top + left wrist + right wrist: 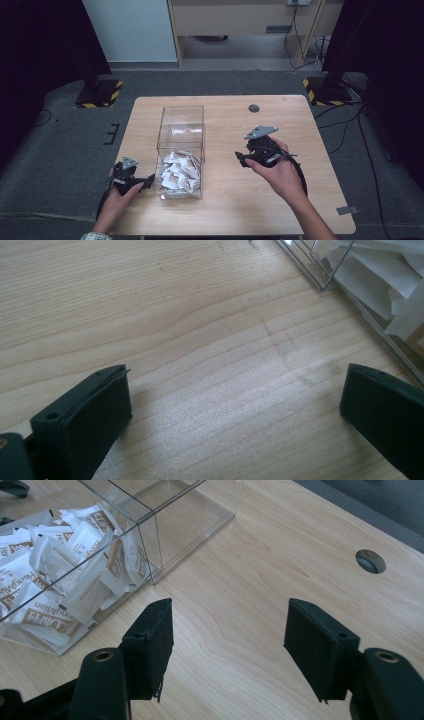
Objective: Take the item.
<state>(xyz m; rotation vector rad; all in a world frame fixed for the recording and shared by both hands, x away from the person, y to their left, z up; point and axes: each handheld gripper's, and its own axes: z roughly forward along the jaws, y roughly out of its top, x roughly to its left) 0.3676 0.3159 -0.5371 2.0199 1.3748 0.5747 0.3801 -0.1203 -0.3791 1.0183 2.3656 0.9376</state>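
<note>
Gaping hand-held grippers [246, 159] (nothing held)

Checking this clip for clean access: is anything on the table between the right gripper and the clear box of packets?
Nothing visible. The right gripper, jaws open, faces the clear box across bare table. To reach the packets, though, it must go over the box's wall.

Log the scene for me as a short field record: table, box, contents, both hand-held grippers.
table: light wood, small round hole near far edge
box: clear plastic, on table, left of centre
packets: white-and-brown sachets, piled in the box's near end; far end empty
left hand-held gripper: open, holding nothing, low over the table just left of box
right hand-held gripper: open, holding nothing, right of box, pointing toward it
</note>
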